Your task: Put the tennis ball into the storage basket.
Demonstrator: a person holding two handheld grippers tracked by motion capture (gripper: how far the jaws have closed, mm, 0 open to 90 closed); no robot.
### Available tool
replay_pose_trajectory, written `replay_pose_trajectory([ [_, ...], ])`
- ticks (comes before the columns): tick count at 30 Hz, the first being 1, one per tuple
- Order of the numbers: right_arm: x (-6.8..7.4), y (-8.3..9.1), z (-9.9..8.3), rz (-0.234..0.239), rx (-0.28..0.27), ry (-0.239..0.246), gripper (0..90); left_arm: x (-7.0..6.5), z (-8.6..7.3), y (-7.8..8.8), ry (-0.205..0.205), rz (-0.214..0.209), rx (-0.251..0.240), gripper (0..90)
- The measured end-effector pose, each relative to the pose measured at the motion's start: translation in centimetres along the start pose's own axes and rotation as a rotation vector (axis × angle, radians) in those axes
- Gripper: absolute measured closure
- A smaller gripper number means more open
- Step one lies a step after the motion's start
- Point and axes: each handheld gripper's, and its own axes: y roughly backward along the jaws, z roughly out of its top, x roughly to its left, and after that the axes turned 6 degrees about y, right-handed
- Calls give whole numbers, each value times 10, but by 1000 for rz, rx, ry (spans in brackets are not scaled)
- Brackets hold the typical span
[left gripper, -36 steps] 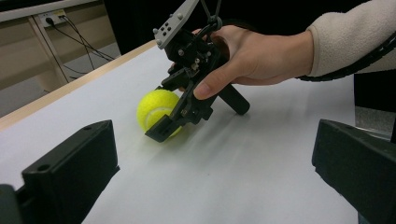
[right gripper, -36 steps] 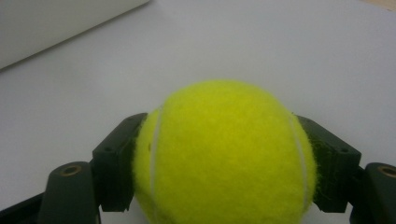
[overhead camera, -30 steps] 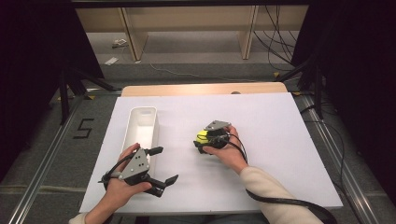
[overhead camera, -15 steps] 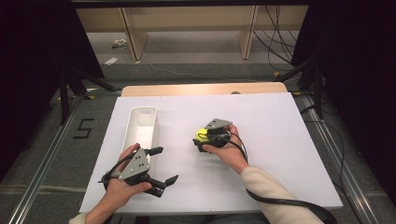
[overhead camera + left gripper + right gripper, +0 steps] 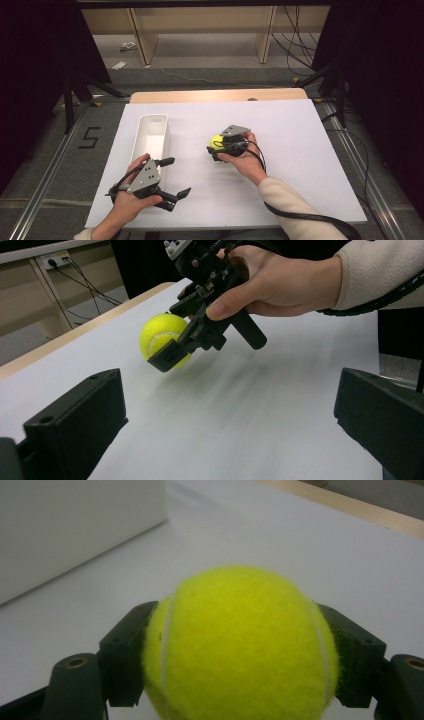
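The right tongs [image 5: 216,148] pinched the tennis ball [image 5: 240,645] mid-worktop [image 5: 300,150], seemingly near its widest part; a slack squeeze could let it roll. The left tongs [image 5: 172,176] gaped empty.

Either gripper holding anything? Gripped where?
The right gripper clamps the tennis ball across its two opposite sides. The left gripper is open, holding nothing.
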Motion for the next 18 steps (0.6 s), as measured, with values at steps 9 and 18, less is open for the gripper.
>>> replay_pose_trajectory([
  [9, 1, 4, 5, 5, -17, -1, 257, 0, 0, 0, -1, 0, 1, 0],
  [18, 2, 6, 8, 7, -28, 2, 257, 0, 0, 0, -1, -2, 1, 0],
])
